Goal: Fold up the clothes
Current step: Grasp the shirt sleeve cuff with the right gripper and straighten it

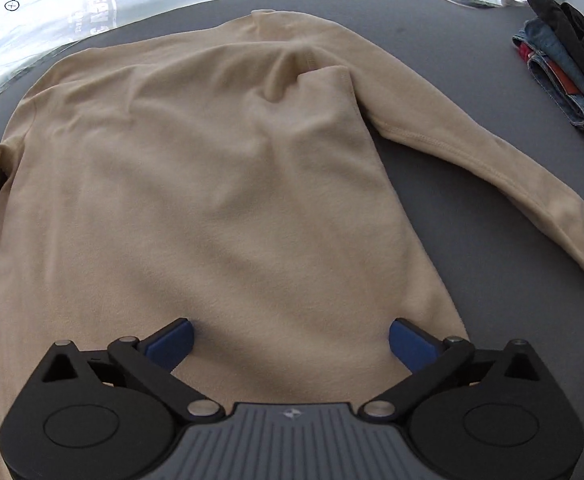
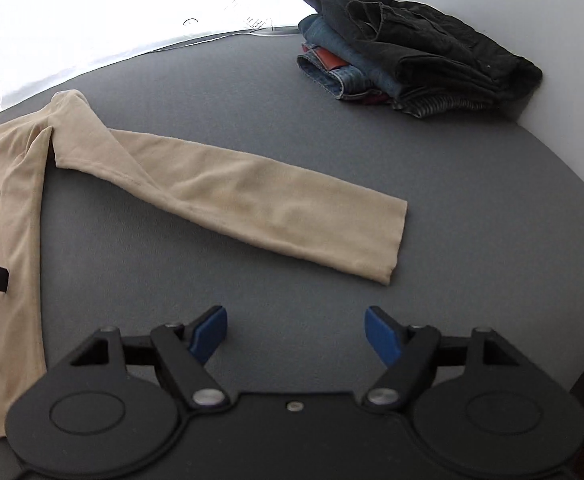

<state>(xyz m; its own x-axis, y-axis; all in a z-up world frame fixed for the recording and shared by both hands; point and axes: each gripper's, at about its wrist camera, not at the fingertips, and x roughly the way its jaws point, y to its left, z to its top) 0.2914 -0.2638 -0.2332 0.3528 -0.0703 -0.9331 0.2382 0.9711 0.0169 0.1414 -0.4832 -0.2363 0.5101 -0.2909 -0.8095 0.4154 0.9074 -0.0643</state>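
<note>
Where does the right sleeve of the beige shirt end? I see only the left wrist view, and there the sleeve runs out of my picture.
Observer: The sleeve ends flat on the grey table; its cuff lies ahead of the open right gripper, which holds nothing.
Operator: Is something near the cuff?
Observer: No. The stack of folded clothes sits well apart, in the far corner against a white wall.
Operator: What lies on top of that stack?
Observer: A black garment, over blue jeans.
</note>
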